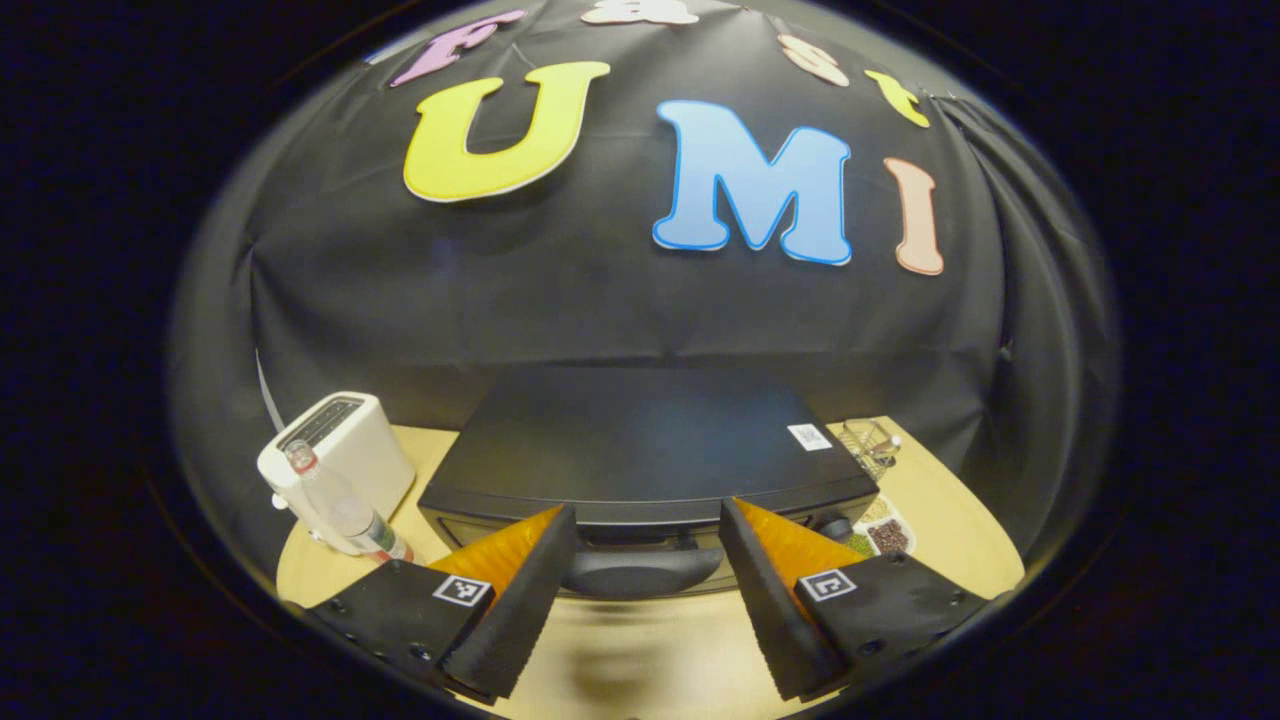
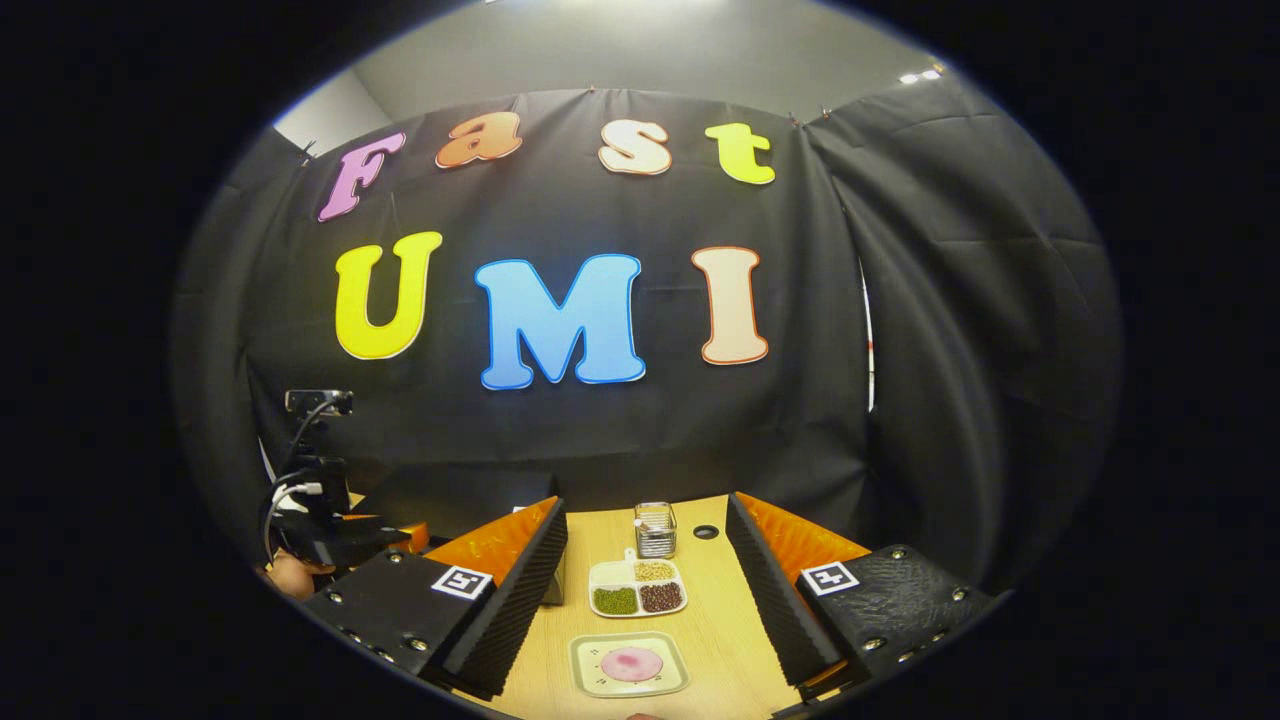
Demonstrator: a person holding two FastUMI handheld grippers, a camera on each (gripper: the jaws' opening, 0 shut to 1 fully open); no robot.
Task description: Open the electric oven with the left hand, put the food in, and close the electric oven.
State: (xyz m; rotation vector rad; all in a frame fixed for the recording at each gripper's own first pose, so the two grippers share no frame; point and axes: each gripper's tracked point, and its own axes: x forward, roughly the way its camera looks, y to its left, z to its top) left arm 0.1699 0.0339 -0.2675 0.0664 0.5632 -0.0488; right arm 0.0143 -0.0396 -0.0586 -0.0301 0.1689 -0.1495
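In the left gripper view, the left gripper point(image 1: 645, 600) hangs open just in front of the electric oven point(image 1: 640, 450), its 2 fingers spread to either side of the door handle point(image 1: 640, 572) without touching it. The handle lies dead ahead at 12 o'clock from the gripper, and its long axis runs from 9 to 3 o'clock, across the gap between the fingers. The oven faces the gripper squarely, door shut, standing on the table point(image 1: 940, 530) between a white toaster point(image 1: 345, 450) at 9 o'clock and a divided dish point(image 1: 880, 530) at 3 o'clock.

In the right gripper view, the right gripper point(image 2: 650, 600) is also open and holds nothing. The food point(image 2: 631, 663) lies on a small square plate point(image 2: 590, 680) just ahead of it at 12 o'clock, low between the fingers, nearer this gripper than the other.

The left gripper looks set to take the handle; the door probably swings down toward it.
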